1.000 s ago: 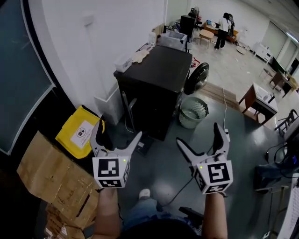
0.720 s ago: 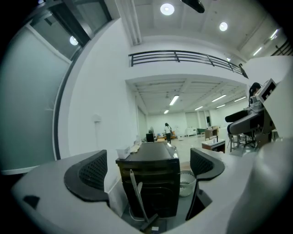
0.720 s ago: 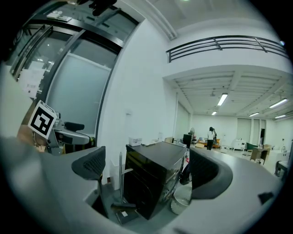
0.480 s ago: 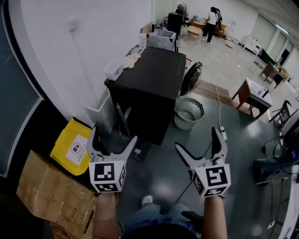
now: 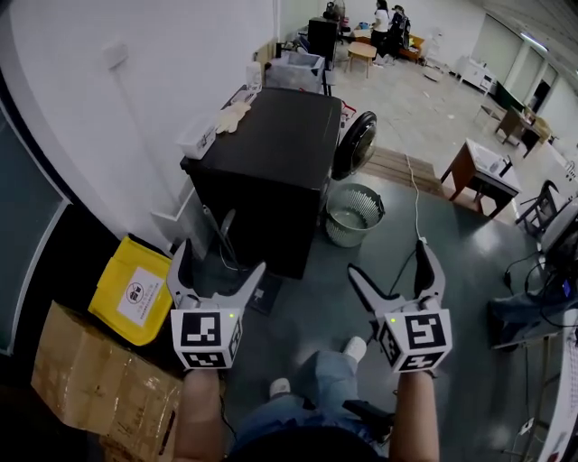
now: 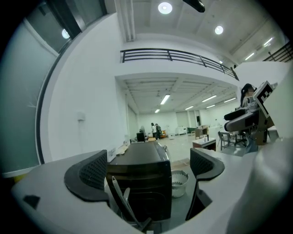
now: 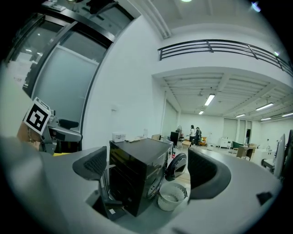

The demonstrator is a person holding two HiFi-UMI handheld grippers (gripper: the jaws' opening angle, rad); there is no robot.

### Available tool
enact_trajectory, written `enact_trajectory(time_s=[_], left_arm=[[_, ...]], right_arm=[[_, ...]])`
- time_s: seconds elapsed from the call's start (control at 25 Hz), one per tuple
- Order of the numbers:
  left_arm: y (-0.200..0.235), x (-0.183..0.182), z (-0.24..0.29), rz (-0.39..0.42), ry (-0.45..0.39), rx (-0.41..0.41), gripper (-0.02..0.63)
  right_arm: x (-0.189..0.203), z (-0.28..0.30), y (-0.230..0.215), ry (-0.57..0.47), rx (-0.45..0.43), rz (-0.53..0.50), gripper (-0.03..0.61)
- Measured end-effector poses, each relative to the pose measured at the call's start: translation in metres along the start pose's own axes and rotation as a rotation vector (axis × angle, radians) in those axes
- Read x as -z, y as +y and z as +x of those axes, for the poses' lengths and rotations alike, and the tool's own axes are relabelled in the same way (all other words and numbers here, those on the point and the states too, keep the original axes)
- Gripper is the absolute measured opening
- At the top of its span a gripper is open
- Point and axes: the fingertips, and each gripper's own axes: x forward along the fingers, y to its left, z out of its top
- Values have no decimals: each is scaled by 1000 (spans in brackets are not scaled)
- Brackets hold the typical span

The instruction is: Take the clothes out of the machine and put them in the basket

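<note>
A black washing machine (image 5: pixel 266 171) stands against the white wall, its round door (image 5: pixel 354 146) swung open on the right side. A pale mesh basket (image 5: pixel 353 215) sits on the floor just in front of that door. The basket (image 7: pixel 172 196) and the machine (image 7: pixel 137 176) also show in the right gripper view. My left gripper (image 5: pixel 217 271) is open and empty, well short of the machine's near side. My right gripper (image 5: pixel 395 278) is open and empty too, nearer me than the basket. No clothes are visible.
A yellow bag (image 5: pixel 135 289) and a cardboard box (image 5: pixel 99 388) lie at the left by the wall. A cable (image 5: pixel 414 194) runs across the grey floor. A small table (image 5: pixel 483 176) stands at the right. Two people (image 5: pixel 388 20) stand far off.
The view has shifted closer to the machine and basket. Both grippers stay open and empty, held at about the same place in the view.
</note>
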Motion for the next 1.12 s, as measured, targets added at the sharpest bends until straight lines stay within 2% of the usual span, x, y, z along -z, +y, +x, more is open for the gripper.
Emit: enact_trajectory(time_s=[0.32,0.56,1.12], left_arm=[[-39,-25,67,-11,-24,-17,558],[-112,-57,144,29,-43,44,555],[-266,-89,301,18,-35,112,526]], right_arm=[[5,31,-79,-32,7,7,541],[14,53,-173,-33,41,51,537],[58,81,-376,-8,109,58,512]])
